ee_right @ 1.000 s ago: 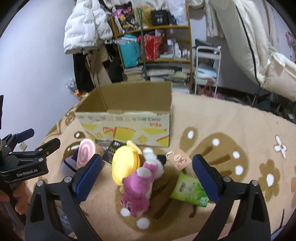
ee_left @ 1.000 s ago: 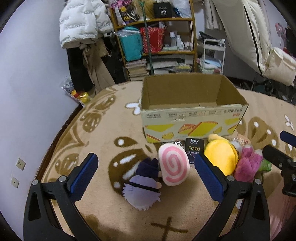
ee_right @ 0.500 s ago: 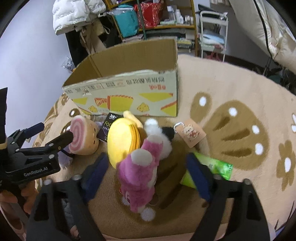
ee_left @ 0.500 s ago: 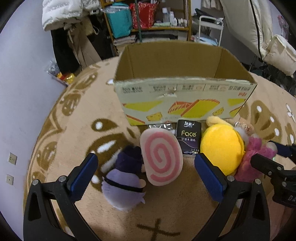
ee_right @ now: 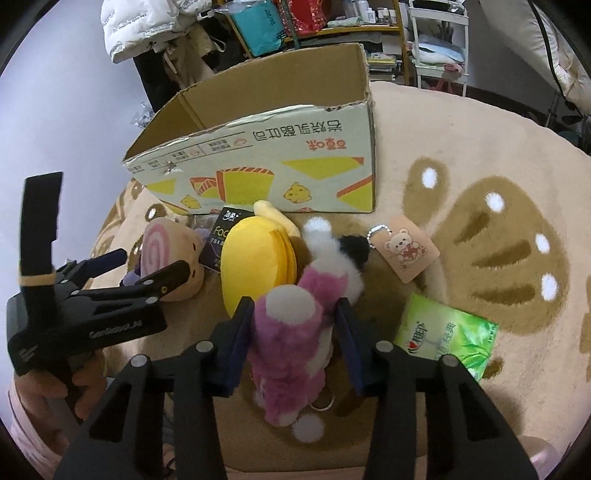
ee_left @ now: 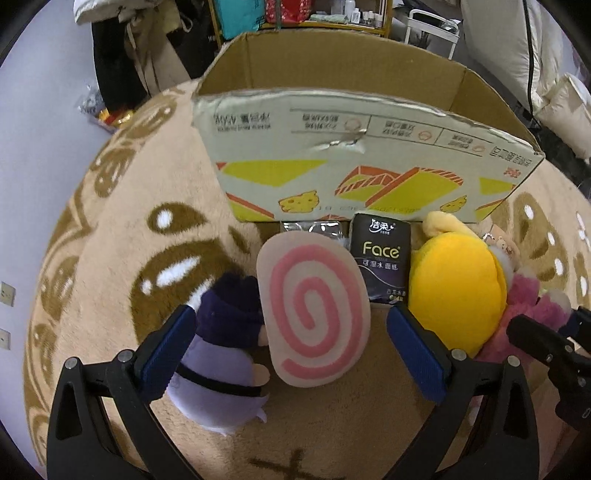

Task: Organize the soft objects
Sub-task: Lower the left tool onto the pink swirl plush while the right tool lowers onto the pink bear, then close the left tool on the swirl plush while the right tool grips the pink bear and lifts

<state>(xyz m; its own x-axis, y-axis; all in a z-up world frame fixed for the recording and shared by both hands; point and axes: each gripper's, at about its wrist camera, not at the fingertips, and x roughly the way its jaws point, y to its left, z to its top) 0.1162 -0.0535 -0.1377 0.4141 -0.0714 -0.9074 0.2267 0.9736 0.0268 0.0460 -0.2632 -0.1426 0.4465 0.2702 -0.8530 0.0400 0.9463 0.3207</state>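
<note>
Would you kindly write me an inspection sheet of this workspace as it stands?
Surface: beige rug with brown patterns.
Job's things: open cardboard box; pink plush, yellow plush, swirl plush, purple plush lying in front of it.
Clutter: black Face tissue pack, green tissue pack, bear tag.
Grippers: right gripper jaws have just been closing, pads against the pink plush; left gripper open, straddling the purple and swirl plushes.
Cables: nothing seen.
Surroundings: crowded shelf, white jacket.
</note>
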